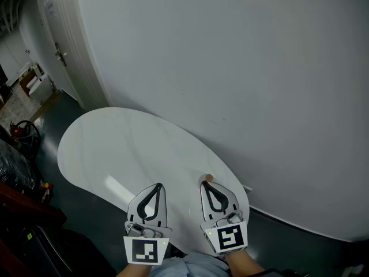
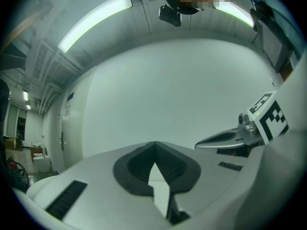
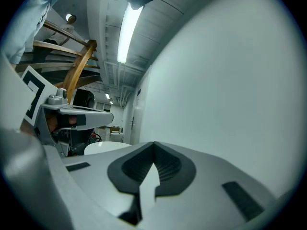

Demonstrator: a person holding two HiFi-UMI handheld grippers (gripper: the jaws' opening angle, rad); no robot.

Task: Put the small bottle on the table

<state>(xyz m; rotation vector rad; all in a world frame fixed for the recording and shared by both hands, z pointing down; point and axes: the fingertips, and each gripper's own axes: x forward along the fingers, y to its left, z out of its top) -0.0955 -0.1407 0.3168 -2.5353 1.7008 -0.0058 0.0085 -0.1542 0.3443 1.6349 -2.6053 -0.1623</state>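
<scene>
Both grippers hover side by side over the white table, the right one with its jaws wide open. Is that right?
Not quite: the right gripper has its jaws shut, tips together with nothing between them, as the right gripper view shows. The rest holds.

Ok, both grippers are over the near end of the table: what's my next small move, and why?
Probably open the right gripper. Its jaws are together with nothing between them, and so are the left gripper's, so neither can take anything as it stands. No bottle shows clearly on the white table; only a small tan thing sits just past the right tip, too small to identify.
</scene>
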